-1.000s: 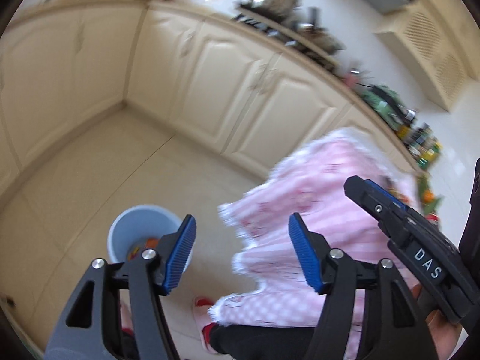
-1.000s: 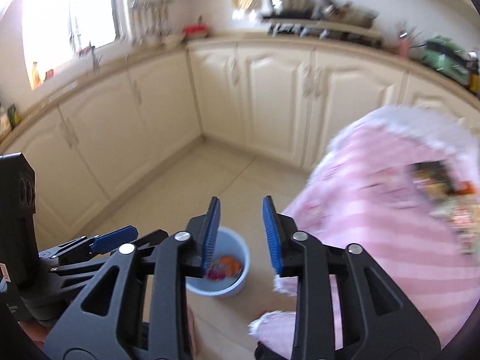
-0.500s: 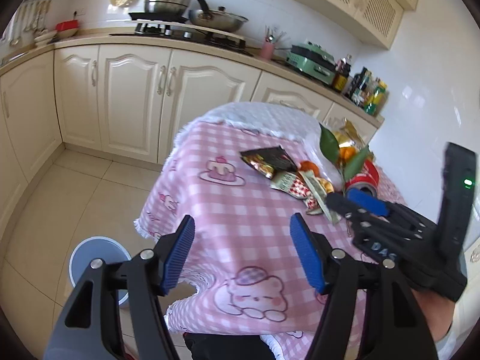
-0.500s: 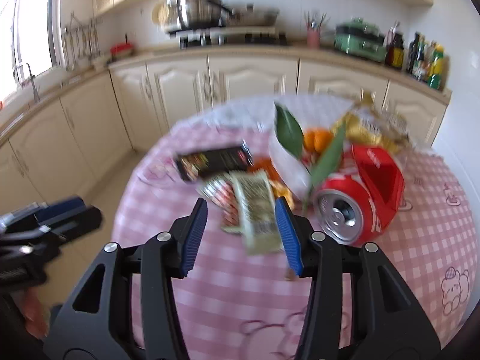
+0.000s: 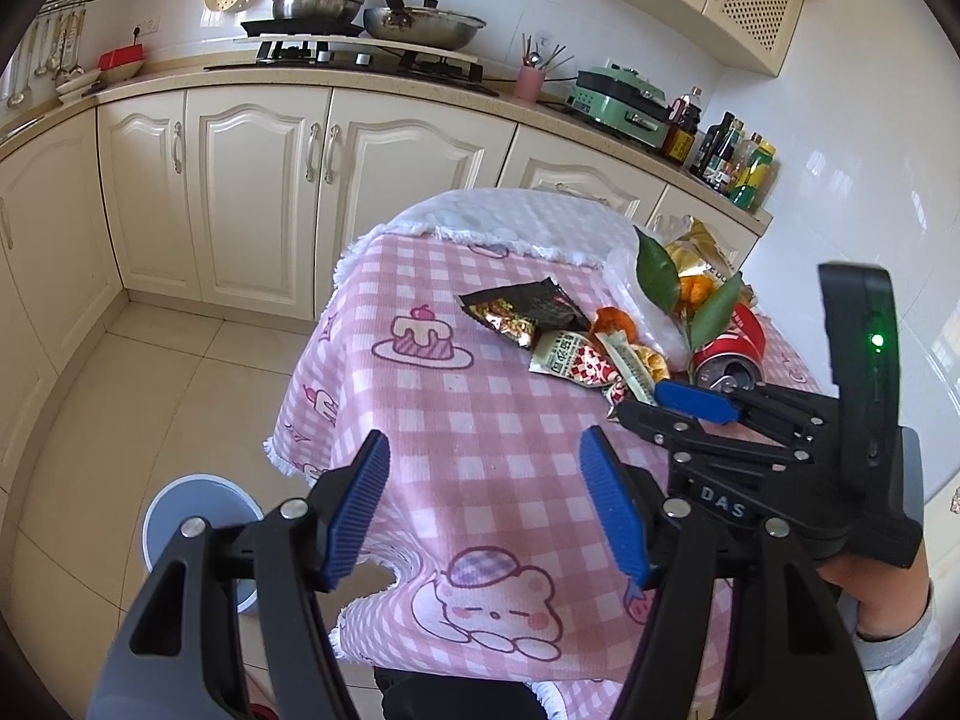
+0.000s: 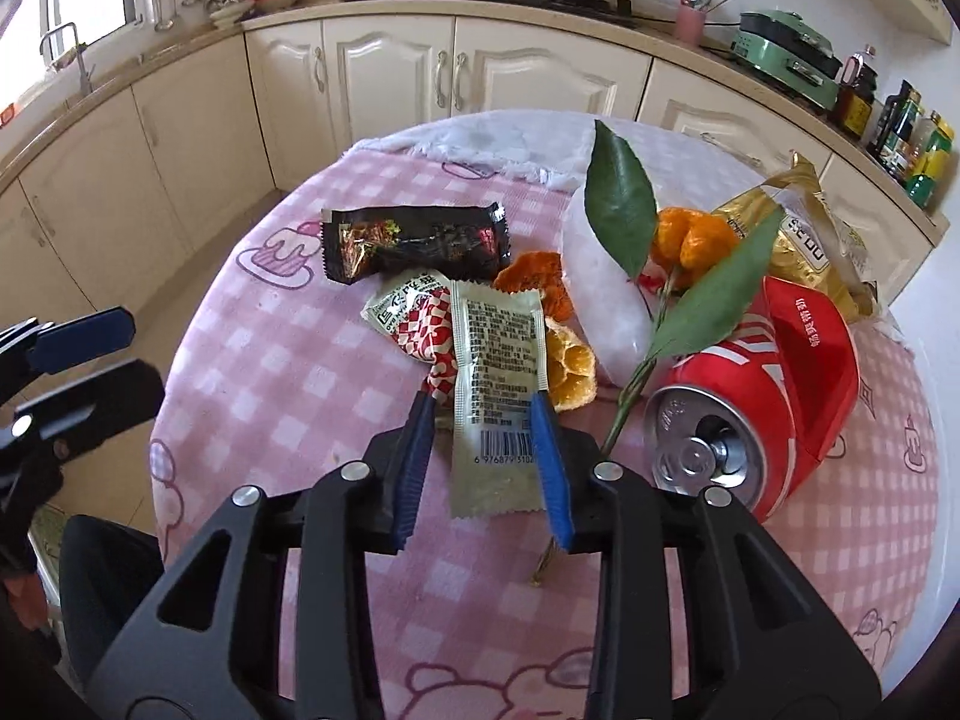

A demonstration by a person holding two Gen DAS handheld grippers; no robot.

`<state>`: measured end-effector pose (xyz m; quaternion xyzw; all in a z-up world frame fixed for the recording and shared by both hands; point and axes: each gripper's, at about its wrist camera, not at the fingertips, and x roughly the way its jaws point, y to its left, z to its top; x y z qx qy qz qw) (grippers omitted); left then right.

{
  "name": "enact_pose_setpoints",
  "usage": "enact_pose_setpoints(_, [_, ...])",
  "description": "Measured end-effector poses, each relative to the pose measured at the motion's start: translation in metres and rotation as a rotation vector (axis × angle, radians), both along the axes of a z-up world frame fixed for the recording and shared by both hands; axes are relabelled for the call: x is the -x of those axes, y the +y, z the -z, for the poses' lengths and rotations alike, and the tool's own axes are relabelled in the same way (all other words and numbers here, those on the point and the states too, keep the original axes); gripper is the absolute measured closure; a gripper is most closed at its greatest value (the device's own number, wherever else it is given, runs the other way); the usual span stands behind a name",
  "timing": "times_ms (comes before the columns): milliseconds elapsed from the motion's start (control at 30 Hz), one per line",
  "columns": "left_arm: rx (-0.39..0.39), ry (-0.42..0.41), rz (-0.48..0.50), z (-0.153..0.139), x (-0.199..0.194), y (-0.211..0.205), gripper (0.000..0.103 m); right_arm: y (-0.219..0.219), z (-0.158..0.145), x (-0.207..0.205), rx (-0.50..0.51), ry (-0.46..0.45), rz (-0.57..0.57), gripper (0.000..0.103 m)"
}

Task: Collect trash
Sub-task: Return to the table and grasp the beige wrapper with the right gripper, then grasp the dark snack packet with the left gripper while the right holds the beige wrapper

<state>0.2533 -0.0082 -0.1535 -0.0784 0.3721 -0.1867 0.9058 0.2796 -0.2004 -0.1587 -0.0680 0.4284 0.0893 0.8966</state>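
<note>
Right gripper (image 6: 483, 450) jaws, just closing, straddle one pale green wrapper (image 6: 495, 384); left gripper (image 5: 483, 510) gapes, empty, over the tablecloth (image 5: 480, 420) edge; one red can (image 6: 750, 414); one bin (image 5: 192, 516).

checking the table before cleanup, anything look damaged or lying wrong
The red can lies on its side, dented, its opened top facing the camera. Orange peel and torn wrappers are strewn on the pink tablecloth.
</note>
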Motion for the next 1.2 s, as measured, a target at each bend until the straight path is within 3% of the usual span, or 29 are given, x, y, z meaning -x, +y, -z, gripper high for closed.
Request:
enact_pose_setpoints(167, [0.006,0.017,0.01,0.005,-0.005,-0.003,0.038,0.0,0.001,-0.001,0.024,-0.019,0.001,0.083])
enact_pose_setpoints(200, [0.004,0.018,0.017,0.005,-0.005,-0.005,0.038,-0.002,0.0,-0.001,0.021,-0.028,0.007,0.09])
enact_pose_setpoints(300, [-0.004,0.016,0.029,0.005,-0.008,-0.009,0.038,-0.011,-0.01,0.006,-0.024,-0.083,0.022,0.096])
enact_pose_setpoints(600, [-0.017,0.008,0.042,-0.006,-0.043,-0.031,0.038,-0.016,-0.047,0.009,-0.119,-0.22,0.043,0.096])
enact_pose_setpoints(733, [-0.096,0.001,0.044,-0.006,-0.066,-0.048,0.038,-0.02,-0.05,-0.004,-0.161,-0.22,0.058,0.096])
enact_pose_setpoints(833, [-0.154,0.046,0.03,0.003,-0.091,-0.059,0.038,-0.022,-0.049,-0.013,-0.185,-0.222,0.067,0.096])
enact_pose_setpoints(967, [-0.05,0.132,0.02,0.015,-0.118,-0.057,0.038,-0.023,-0.044,-0.024,-0.208,-0.213,0.078,0.096])
enact_pose_setpoints(1067, [-0.079,0.114,0.016,0.018,-0.124,-0.065,0.039,-0.026,-0.038,-0.03,-0.222,-0.199,0.091,0.096])
enact_pose_setpoints(1100, [-0.087,0.106,0.016,0.018,-0.124,-0.067,0.042,-0.026,-0.036,-0.032,-0.225,-0.196,0.093,0.096])
enact_pose_setpoints(1167, [-0.108,0.094,0.004,0.018,-0.123,-0.07,0.082,-0.027,-0.032,-0.034,-0.235,-0.185,0.096,0.096])
enact_pose_setpoints(1200, [-0.114,0.083,0.008,0.018,-0.121,-0.07,0.088,-0.026,-0.03,-0.035,-0.236,-0.181,0.096,0.096])
